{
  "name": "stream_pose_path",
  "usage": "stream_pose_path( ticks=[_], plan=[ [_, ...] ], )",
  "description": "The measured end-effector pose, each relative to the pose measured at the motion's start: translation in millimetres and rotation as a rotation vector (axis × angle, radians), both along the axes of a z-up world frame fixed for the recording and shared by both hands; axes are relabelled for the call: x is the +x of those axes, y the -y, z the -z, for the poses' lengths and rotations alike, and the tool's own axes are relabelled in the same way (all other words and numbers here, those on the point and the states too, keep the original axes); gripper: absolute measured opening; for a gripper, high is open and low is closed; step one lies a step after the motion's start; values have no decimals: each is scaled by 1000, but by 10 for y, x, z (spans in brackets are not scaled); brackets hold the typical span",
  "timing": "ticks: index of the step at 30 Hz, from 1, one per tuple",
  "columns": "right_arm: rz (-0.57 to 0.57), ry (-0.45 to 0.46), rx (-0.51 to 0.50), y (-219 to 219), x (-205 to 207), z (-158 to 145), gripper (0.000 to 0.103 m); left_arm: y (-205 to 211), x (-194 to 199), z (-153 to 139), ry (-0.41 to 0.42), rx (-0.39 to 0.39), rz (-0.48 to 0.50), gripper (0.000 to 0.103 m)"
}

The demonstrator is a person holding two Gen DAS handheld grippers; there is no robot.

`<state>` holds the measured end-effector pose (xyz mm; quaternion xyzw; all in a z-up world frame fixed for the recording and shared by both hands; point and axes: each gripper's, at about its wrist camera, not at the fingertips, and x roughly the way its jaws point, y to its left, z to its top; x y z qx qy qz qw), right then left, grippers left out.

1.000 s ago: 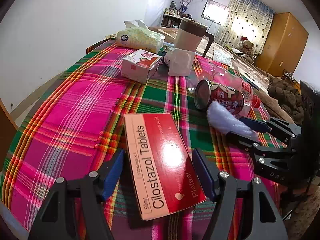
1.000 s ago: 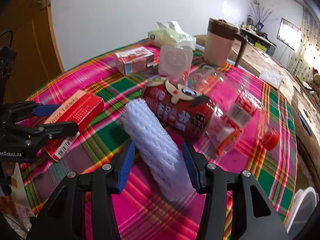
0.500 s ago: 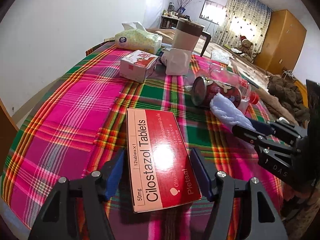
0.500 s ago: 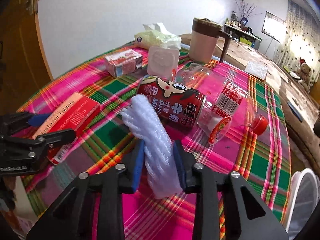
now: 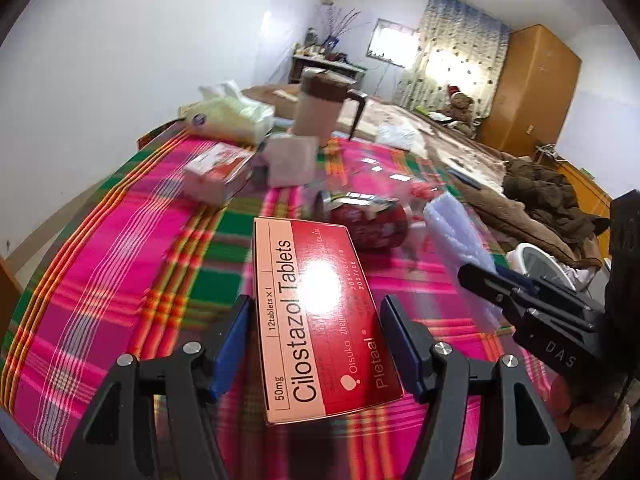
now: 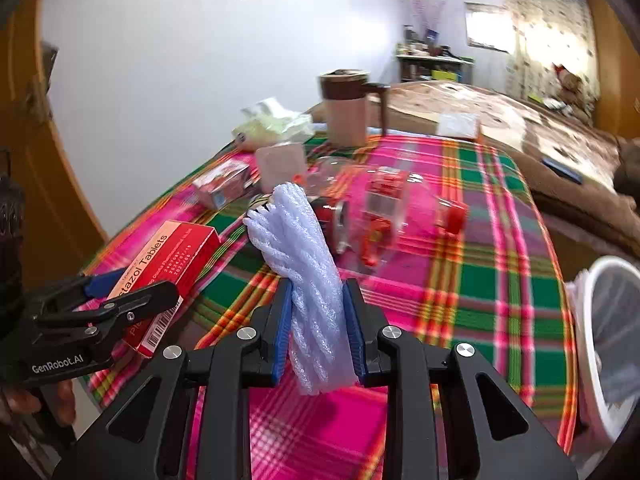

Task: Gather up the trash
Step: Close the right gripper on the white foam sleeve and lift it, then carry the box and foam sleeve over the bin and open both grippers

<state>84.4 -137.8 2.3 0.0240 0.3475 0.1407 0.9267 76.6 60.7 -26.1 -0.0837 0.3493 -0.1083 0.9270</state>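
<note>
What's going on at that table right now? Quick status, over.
Left gripper shut on tablet box. Right gripper just closed on white foam net. White bin at the table edge, path unblocked.

White walls [image 5: 140,60], curtained window [image 5: 394,40], wardrobe [image 5: 528,92]

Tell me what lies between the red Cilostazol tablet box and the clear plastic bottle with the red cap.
In the right wrist view, between the box and bottle: a red drink can, partly behind white foam netting.
</note>
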Motion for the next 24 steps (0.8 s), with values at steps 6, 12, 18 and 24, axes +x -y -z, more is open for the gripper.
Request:
stream_pose_path(
  ticks=[6, 12, 18, 24],
  plan=[
    [78, 60, 14, 207, -136, -141, 26, 249, -27, -159, 55, 13, 54, 67],
    [164, 110, 28, 436, -230, -255, 27, 483, -23, -291, 103, 19, 109, 67],
    [230, 133, 30, 686, -318, -303, 27, 736, -29, -383, 134, 29, 158, 67],
    [304, 150, 25, 909, -374, -316, 27, 1005, -29, -502, 173, 39, 197, 67]
  ],
)
